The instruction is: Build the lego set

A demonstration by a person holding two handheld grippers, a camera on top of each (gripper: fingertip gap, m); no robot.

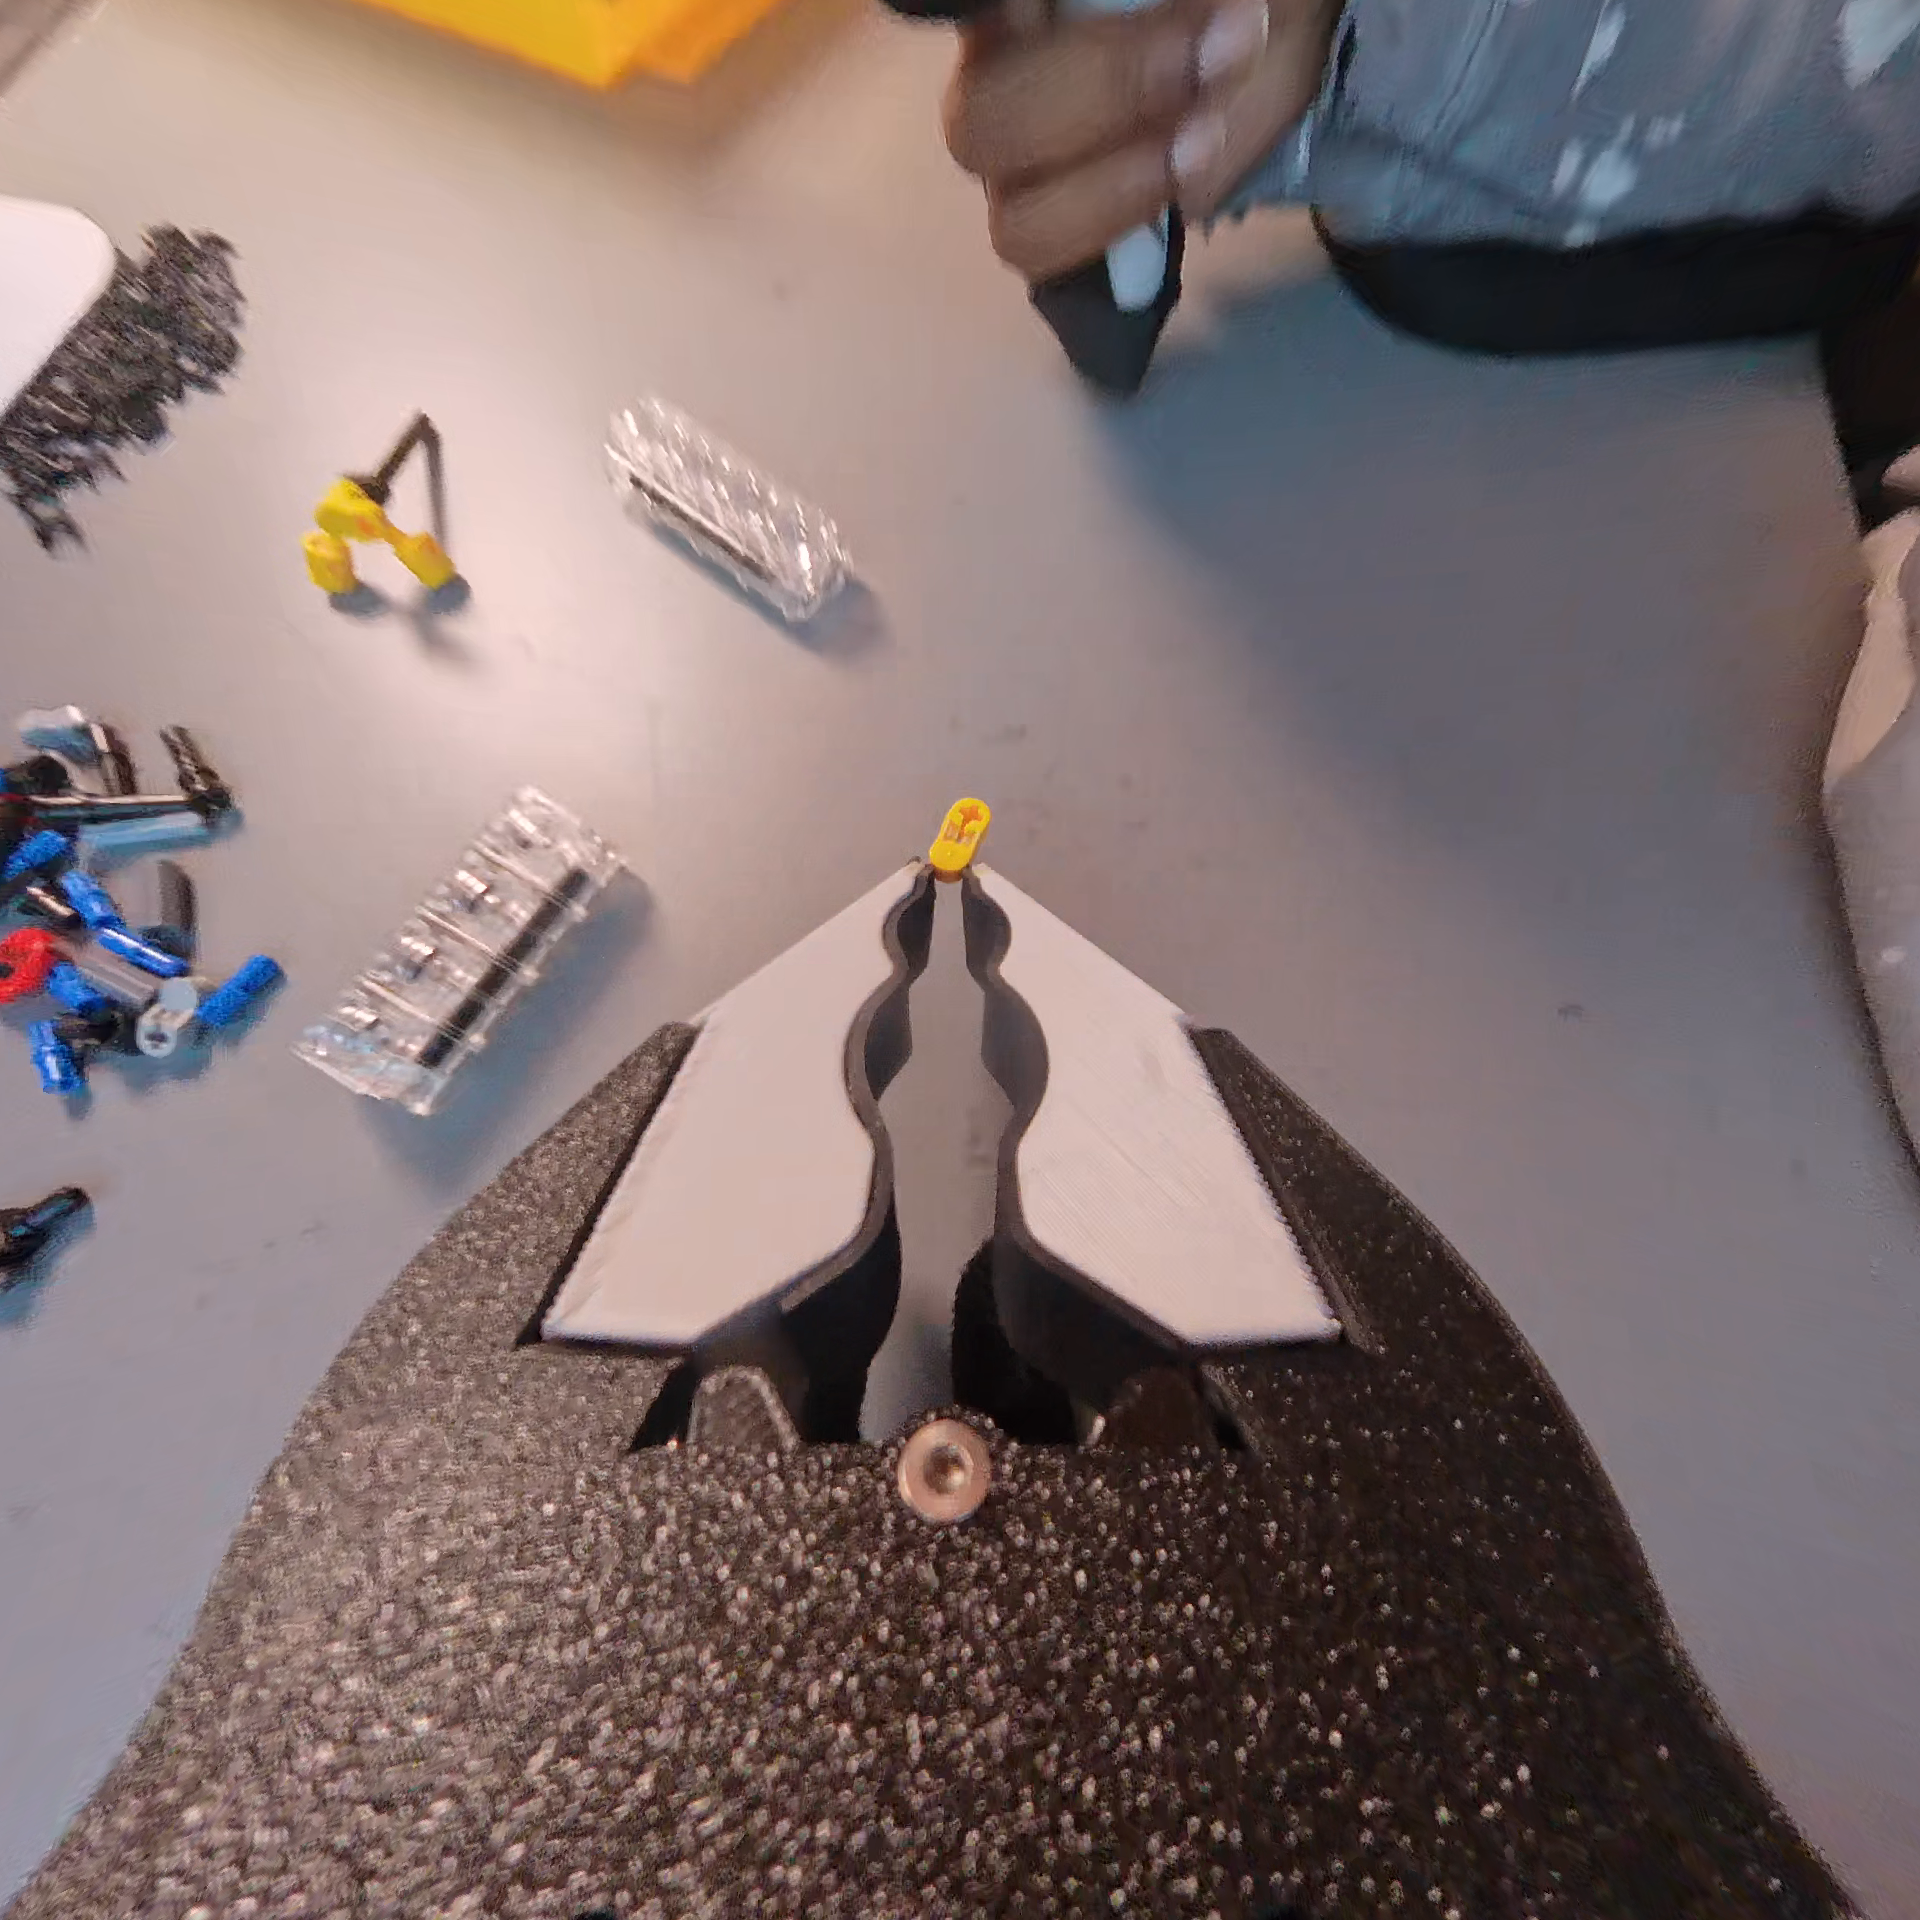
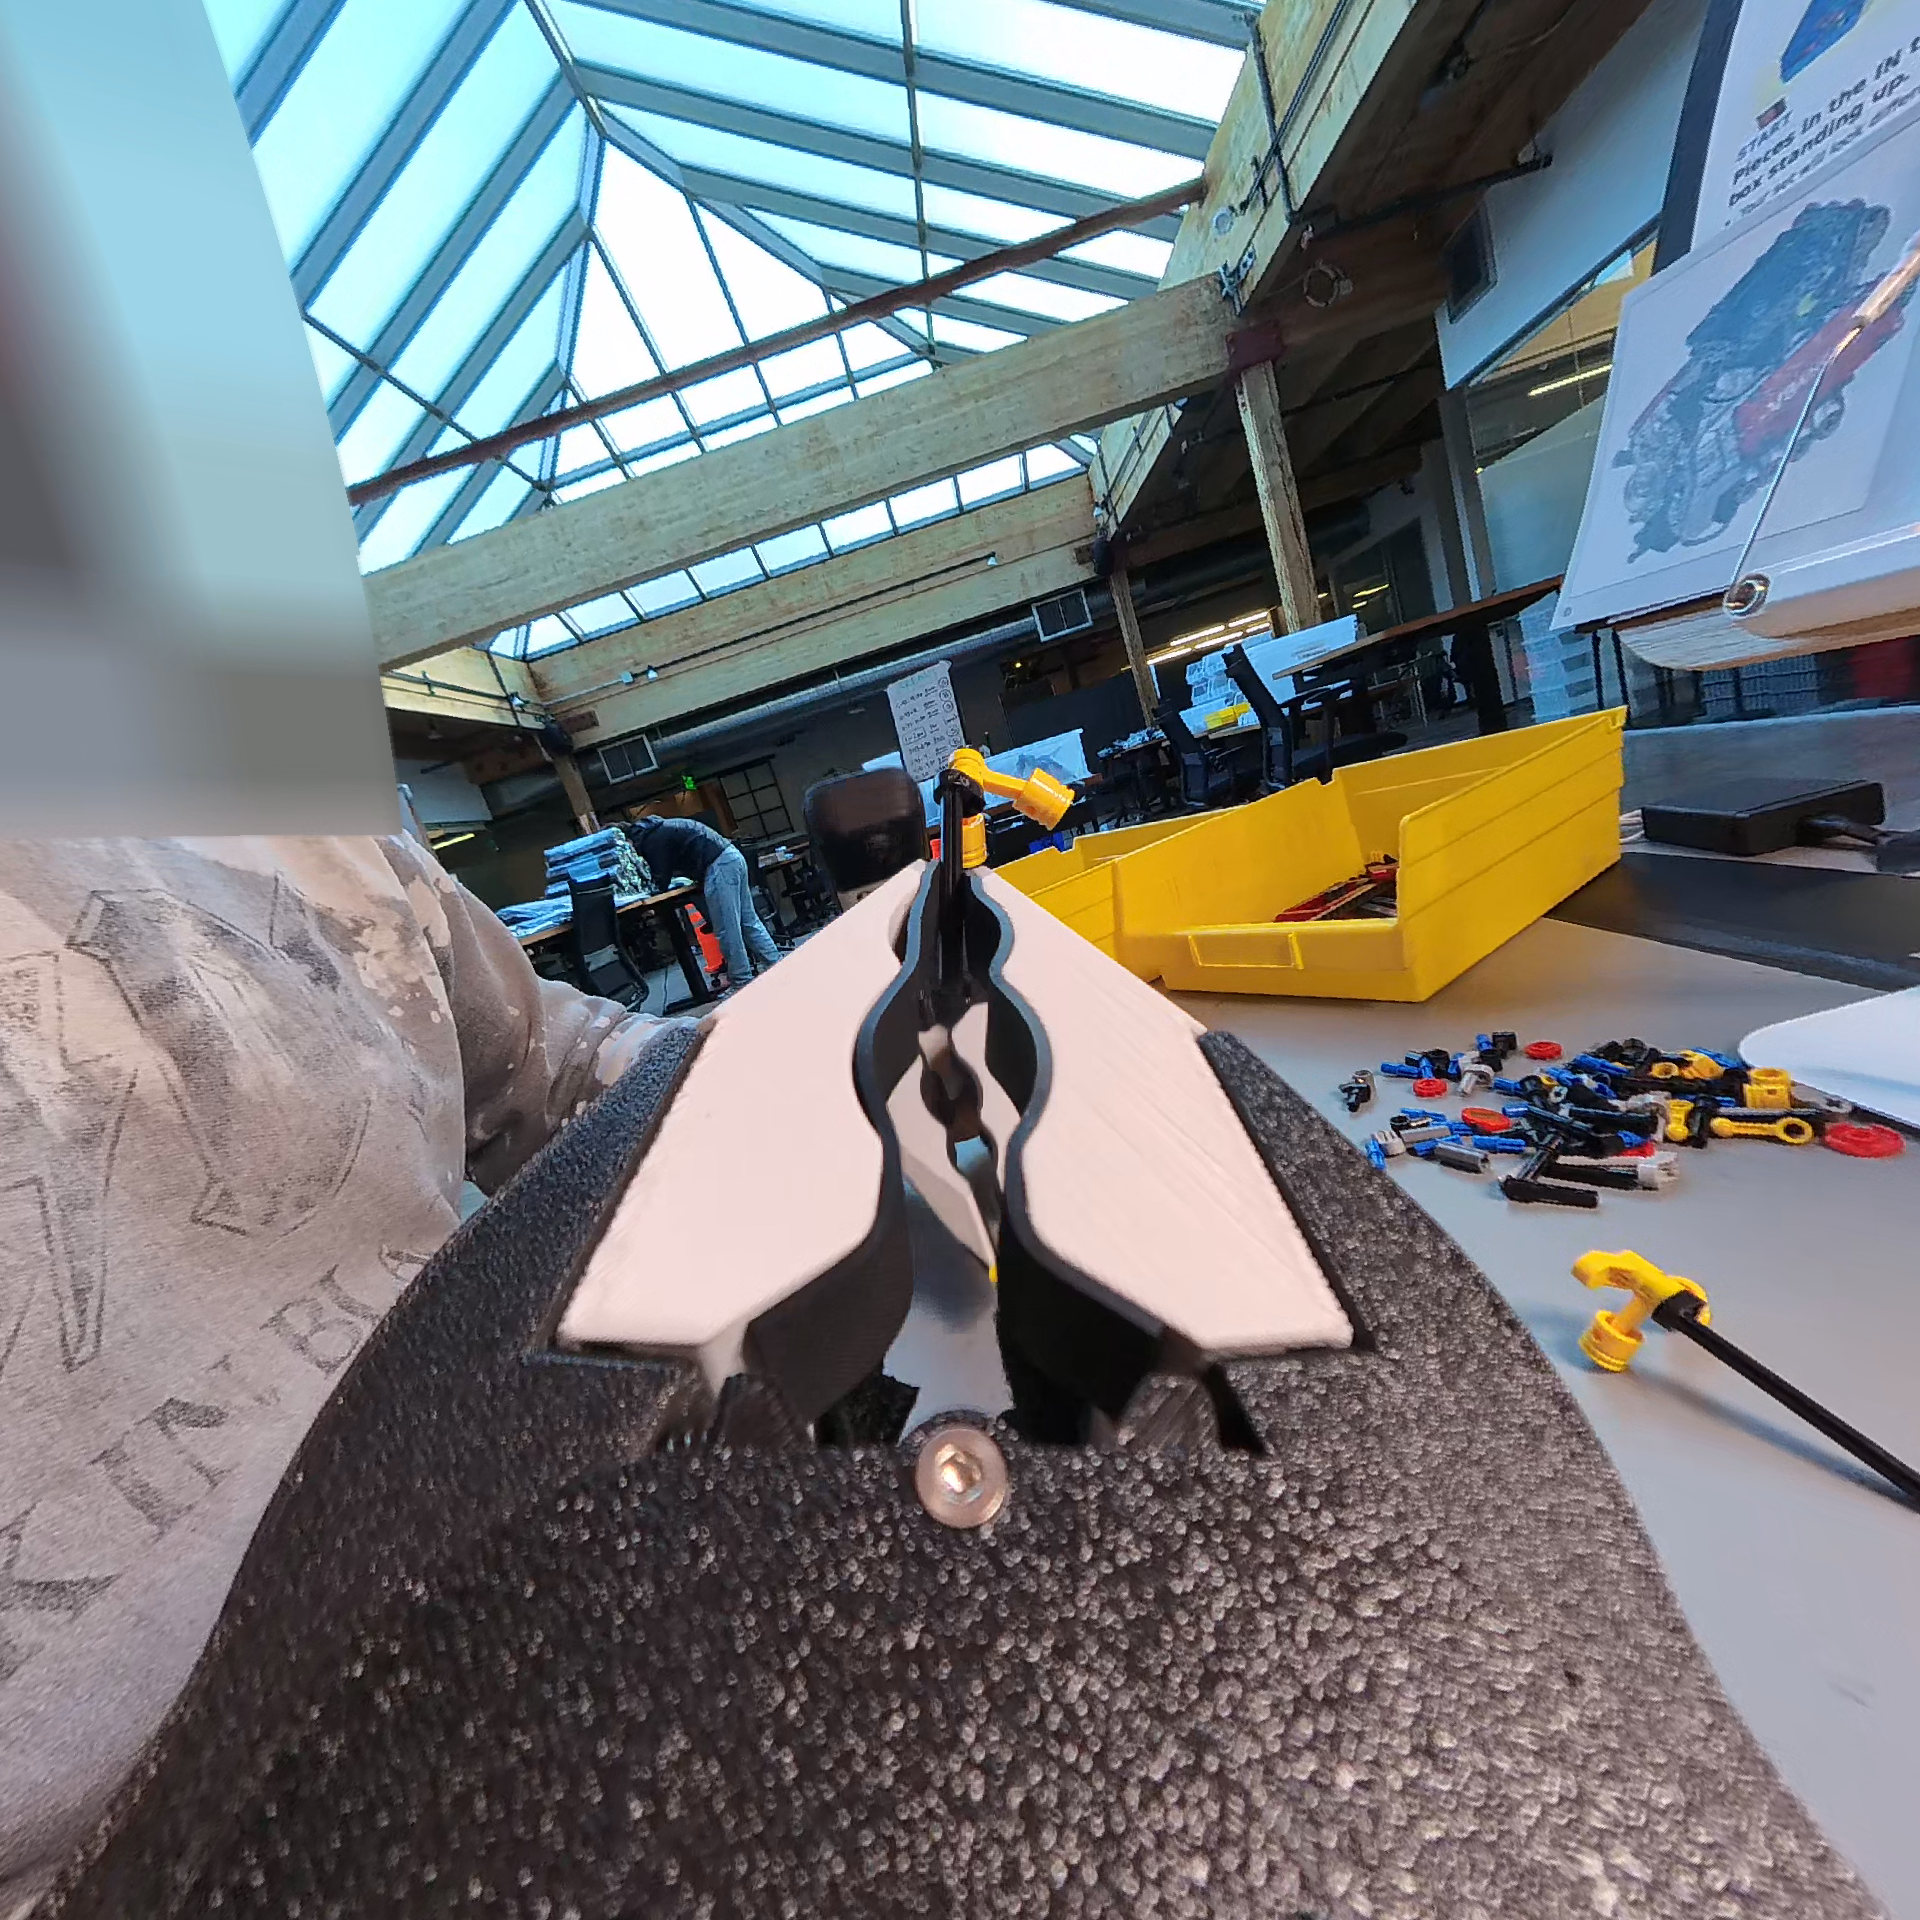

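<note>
My left gripper [image 1: 943,871] is shut on a small yellow connector piece [image 1: 960,831] that sticks out past its fingertips, above the grey table [image 1: 1351,727]. My right gripper [image 2: 951,868] is shut on a black axle rod [image 2: 948,914] that carries yellow connector pieces [image 2: 1013,795] at its top, held up tilted toward the ceiling. A second yellow-and-black axle assembly lies on the table, seen in the left wrist view [image 1: 379,525] and in the right wrist view [image 2: 1642,1314]. The right gripper also shows blurred at the top of the left wrist view [image 1: 1112,301], held by a hand [image 1: 1101,114].
Two clear plastic pieces [image 1: 727,509] [image 1: 468,956] lie on the table. A pile of small blue, black, red and yellow parts [image 2: 1621,1112] sits by yellow bins [image 2: 1392,883]. A person's sleeve [image 2: 208,1143] is at the left. A stand with printed sheets [image 2: 1766,364] stands at the right. Tip to tip, the grippers are about 15 centimeters apart.
</note>
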